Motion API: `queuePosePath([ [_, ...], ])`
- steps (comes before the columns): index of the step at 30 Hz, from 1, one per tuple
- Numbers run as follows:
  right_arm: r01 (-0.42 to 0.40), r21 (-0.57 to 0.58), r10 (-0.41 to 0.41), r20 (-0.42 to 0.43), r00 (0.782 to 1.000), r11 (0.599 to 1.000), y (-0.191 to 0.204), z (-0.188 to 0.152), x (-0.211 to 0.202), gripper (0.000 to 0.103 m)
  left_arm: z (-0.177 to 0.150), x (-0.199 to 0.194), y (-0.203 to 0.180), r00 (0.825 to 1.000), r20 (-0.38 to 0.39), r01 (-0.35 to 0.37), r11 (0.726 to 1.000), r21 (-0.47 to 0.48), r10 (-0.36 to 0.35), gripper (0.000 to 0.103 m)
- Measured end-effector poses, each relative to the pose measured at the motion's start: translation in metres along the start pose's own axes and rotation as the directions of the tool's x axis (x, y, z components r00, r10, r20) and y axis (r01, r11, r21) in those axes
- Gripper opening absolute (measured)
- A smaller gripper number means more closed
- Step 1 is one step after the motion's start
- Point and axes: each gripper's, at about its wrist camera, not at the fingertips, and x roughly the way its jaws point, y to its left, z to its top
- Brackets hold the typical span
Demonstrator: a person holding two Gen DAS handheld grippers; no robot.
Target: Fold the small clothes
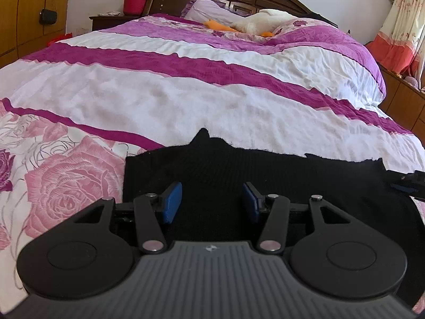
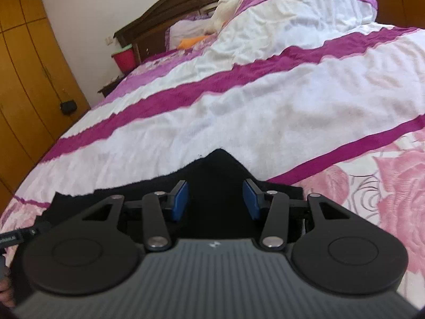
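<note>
A black garment (image 1: 265, 175) lies flat on the bed near its front edge, with small corners poking up along its far edge. My left gripper (image 1: 212, 202) is open, its blue pads (image 1: 172, 202) just above the garment's left part. The same garment shows in the right wrist view (image 2: 215, 172). My right gripper (image 2: 215, 199) is open over its right end, blue pads (image 2: 251, 199) apart. The right gripper's tip shows at the right edge of the left wrist view (image 1: 409, 183). Neither gripper holds anything.
The bed has a white and magenta striped quilt (image 1: 186, 93) with pink roses (image 1: 66, 186) in front. Pillows and a white plush toy (image 1: 255, 21) lie by the dark headboard. A red bucket (image 1: 135, 0) sits on a nightstand; wooden wardrobes (image 2: 24, 79) stand left.
</note>
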Motion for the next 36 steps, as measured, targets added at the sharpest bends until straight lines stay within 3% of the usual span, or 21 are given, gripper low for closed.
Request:
queuePosePath([
  [7,-0.033,-0.028,0.034,0.047,0.998,0.999,0.007,-0.004,-0.052,0.05,0.007,-0.033,0.001,1.0,0.001,-0.029,0.999,0.021,0.029,0.057],
  [14,0.009,0.011,-0.01,0.05,0.999,1.0,-0.002,-0.019,-0.09,0.05,-0.003,-0.076,0.007,0.997,-0.007,-0.073,0.997,0.036,0.074,0.063],
  [20,0.05,0.083,-0.052,0.02,0.998,0.995,-0.011,-0.046,-0.111,0.052,-0.023,-0.096,0.01,0.995,-0.057,-0.082,0.997,0.013,0.083,0.064],
  [29,0.013,0.244,-0.013,-0.003,1.0,0.97,-0.029,-0.084,-0.117,0.053,-0.048,-0.102,0.006,0.991,-0.082,-0.102,0.994,0.027,0.104,0.075],
  [32,-0.021,0.25,0.021,0.005,1.0,0.968,-0.029,-0.089,-0.111,0.06,-0.052,-0.099,0.008,0.99,-0.086,-0.107,0.994,0.017,0.108,0.077],
  [36,-0.062,0.247,0.064,0.001,0.998,0.967,-0.028,-0.092,-0.097,0.061,-0.055,-0.094,0.011,0.991,-0.084,-0.108,0.994,-0.003,0.107,0.08],
])
